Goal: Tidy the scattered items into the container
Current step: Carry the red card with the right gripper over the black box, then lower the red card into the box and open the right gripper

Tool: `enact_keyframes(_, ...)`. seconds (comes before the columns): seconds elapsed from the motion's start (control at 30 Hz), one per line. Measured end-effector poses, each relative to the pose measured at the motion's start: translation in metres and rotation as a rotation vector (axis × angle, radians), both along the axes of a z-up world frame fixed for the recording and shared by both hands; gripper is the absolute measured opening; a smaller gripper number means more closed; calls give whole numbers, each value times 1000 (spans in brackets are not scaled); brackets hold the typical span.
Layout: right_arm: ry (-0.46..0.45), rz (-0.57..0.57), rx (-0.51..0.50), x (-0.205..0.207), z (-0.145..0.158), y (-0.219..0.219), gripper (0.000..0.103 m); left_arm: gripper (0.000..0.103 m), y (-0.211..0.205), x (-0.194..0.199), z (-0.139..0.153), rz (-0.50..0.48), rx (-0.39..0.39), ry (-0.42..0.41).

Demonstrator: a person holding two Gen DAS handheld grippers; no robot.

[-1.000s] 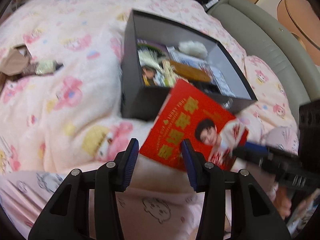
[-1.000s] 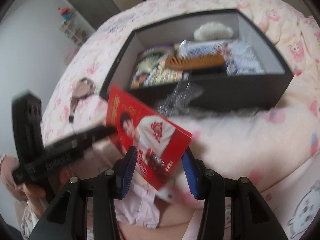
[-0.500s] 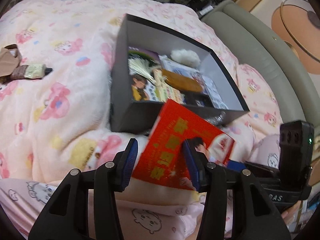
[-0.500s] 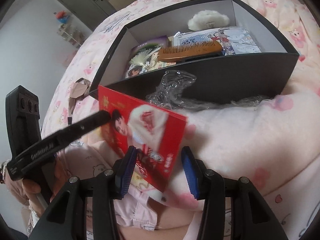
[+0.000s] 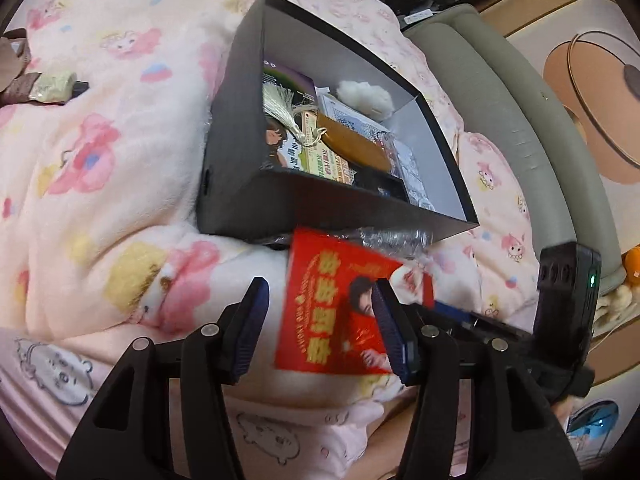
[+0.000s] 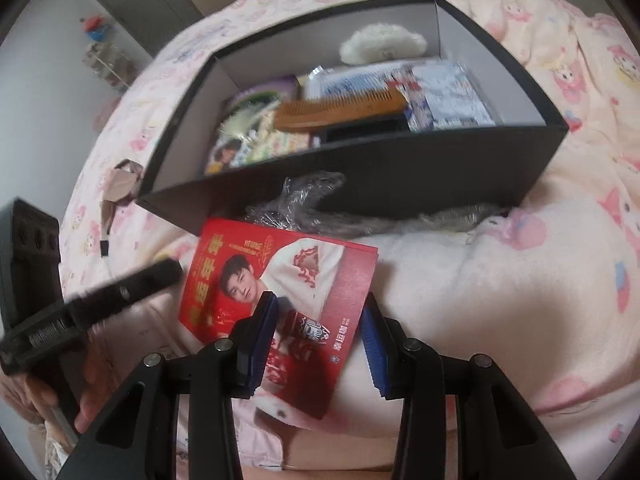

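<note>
Already the dark box (image 6: 360, 184) on the pink quilt (image 6: 500, 280) holds a good deal — a wooden comb (image 6: 340, 110), a white fluffy puff (image 6: 382, 42), printed packets and cards, a tasselled bookmark (image 5: 288, 114) at the left end. So most of the tidying looks done.

What is left, as far as I can see: the red booklet (image 6: 280, 280) lying on the quilt just in front of the box's near wall, some crumpled clear wrap (image 6: 308, 196) wedged between the booklet and that wall, and off to the far left of the bed a small packet with a brown wrapper (image 5: 52, 86), well apart from everything else.

The right gripper (image 6: 318, 344) has its jaws standing apart, one either side of the booklet's lower edge, not closed on it. The left gripper (image 5: 318, 328) is likewise spread wide; its right finger sits in front of the booklet's cover, and nothing is pinched between the pads. Whether any pad touches the cover I cannot tell.

Compared with a second ago, the booklet has come down — it was then tilted up off the quilt, propped against the tip of one gripper, and half a second ago it was still leaning at an angle. Now it lies flatter, face up. The box has not moved.
</note>
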State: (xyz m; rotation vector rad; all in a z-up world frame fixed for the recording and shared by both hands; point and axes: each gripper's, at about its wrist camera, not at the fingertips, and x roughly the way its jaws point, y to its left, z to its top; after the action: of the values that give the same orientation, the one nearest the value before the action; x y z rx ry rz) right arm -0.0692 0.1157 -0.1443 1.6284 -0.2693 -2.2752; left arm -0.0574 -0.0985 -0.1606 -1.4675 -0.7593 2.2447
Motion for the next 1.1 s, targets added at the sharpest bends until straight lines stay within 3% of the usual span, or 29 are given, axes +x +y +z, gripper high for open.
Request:
enact_keyframes(0.1, -6, 17, -6, 0, -2, -1, 37, 56, 8, -9, -14, -16, -47, -72)
enact_keyframes(0.2, -33, 25, -32, -5, -9, 0, 37, 54, 12, -9, -20, -13, -27, -110)
enact_keyframes(0.4, 18, 65, -44, 0, 14, 0, 37, 46, 11, 23, 3, 24, 12, -65)
enact_keyframes(0.6, 152, 106, -100, -2, 67, 7, 37, 46, 16, 22, 61, 49, -4, 57)
enact_keyframes(0.7, 199, 118, -111, -24, 90, 9, 38, 46, 15, -4, 91, 46, -6, 131)
enact_keyframes(0.87, 262, 142, -109, -94, 117, 12, 38, 46, 21, -90, 109, 36, -54, 144)
enact_keyframes(0.97, 233, 116, -70, -144, 104, 13, 38, 46, 35, -127, 96, 33, -104, 95)
enact_keyframes(1.1, 135, 102, -50, -188, 63, 16, 38, 46, 53, -160, 55, 40, -184, 15)
